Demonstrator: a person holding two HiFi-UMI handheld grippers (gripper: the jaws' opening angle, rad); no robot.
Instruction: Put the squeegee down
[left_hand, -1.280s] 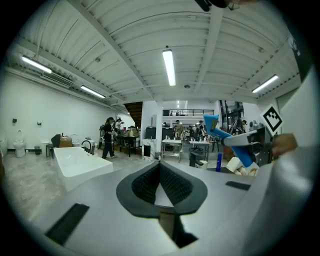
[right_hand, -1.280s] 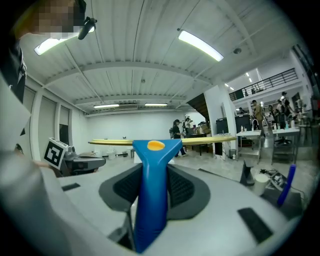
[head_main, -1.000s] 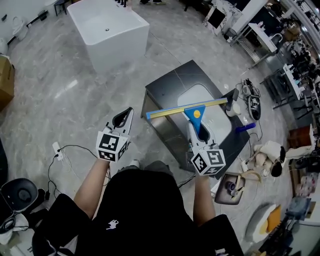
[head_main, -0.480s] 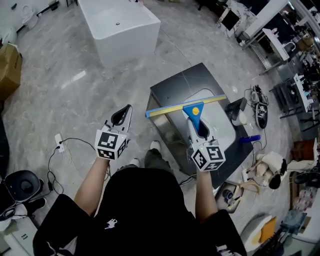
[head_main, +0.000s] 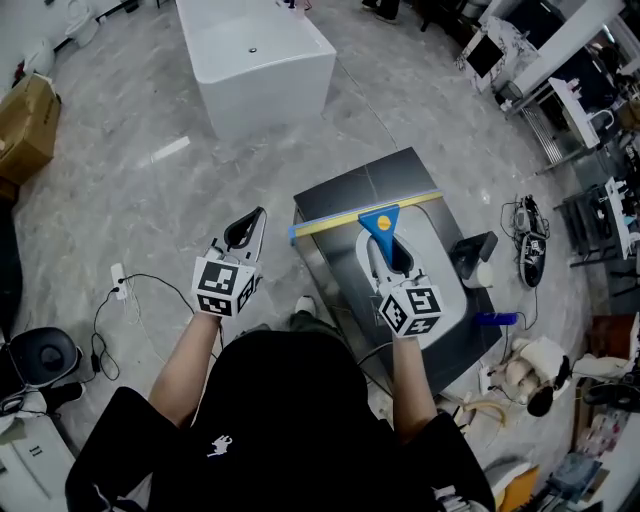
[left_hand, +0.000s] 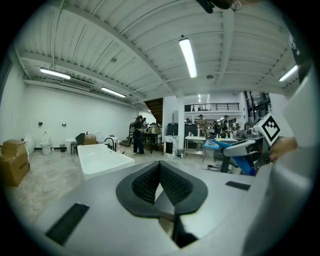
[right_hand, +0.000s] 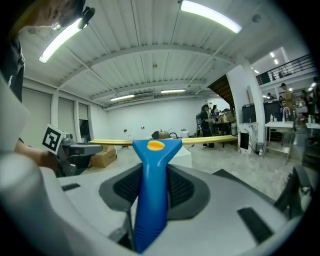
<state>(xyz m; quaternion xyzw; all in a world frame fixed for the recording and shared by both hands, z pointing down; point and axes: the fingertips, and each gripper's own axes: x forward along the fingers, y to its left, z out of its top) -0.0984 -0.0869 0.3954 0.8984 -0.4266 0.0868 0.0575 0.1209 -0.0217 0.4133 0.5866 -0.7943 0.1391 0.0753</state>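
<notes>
Since the earlier frame the person has stepped closer, and the squeegee (head_main: 378, 222) now hangs over the far part of the dark counter (head_main: 340, 190). The counter holds a white basin (head_main: 445, 275) and stands on a grey marbled floor (head_main: 130, 190), with a white bathtub (head_main: 260, 60) beyond. The squeegee's blue handle points back at the person. Its yellow blade lies crosswise, left to right and about level, off the surface. The right gripper (head_main: 390, 250) is clamped on the handle. The left gripper (head_main: 245, 232) hangs beside the counter, pads together on nothing.
</notes>
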